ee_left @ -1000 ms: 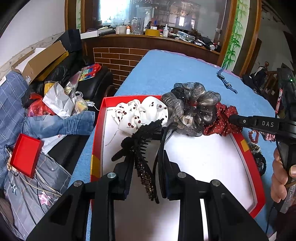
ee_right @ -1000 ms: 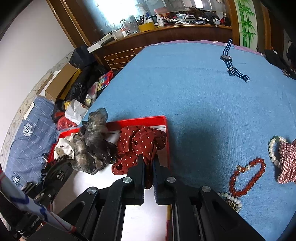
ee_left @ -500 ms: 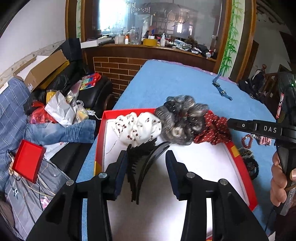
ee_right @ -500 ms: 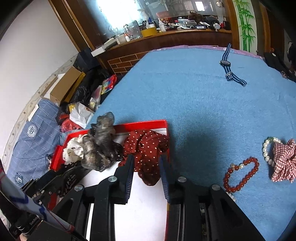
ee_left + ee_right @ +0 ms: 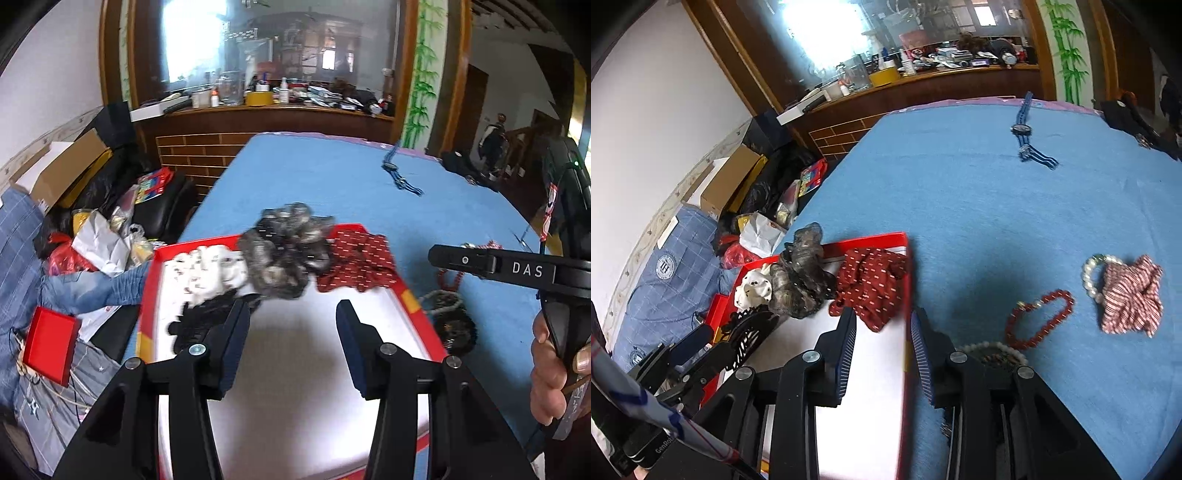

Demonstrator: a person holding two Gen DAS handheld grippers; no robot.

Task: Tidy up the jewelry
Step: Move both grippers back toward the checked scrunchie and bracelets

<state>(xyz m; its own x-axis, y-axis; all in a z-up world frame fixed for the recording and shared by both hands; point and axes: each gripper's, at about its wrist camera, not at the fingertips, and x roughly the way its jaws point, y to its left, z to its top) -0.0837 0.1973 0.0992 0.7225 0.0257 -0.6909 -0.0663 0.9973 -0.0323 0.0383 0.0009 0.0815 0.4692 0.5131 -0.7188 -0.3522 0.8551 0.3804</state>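
A red-rimmed white tray (image 5: 146, 295) (image 5: 907, 295) lies on the blue table. At its far end lie a white spotted scrunchie (image 5: 207, 271) (image 5: 755, 286), a grey sheer scrunchie (image 5: 288, 251) (image 5: 799, 275) and a red dotted scrunchie (image 5: 356, 258) (image 5: 873, 282). A black hair claw (image 5: 203, 321) (image 5: 748, 332) lies in the tray's left part. My left gripper (image 5: 293, 328) is open and empty above the tray. My right gripper (image 5: 882, 334) is open and empty over the tray's right rim.
On the blue cloth right of the tray lie a red bead bracelet (image 5: 1039, 319), a pearl bracelet (image 5: 1089, 273), a red striped scrunchie (image 5: 1130, 295) and beaded bracelets (image 5: 448, 314) (image 5: 991, 350). A blue watch (image 5: 1028, 136) lies far back. Clutter fills the floor at left.
Both grippers have opened and drawn back. The left let go of the black hair claw in the tray. The right let go of the red dotted scrunchie.
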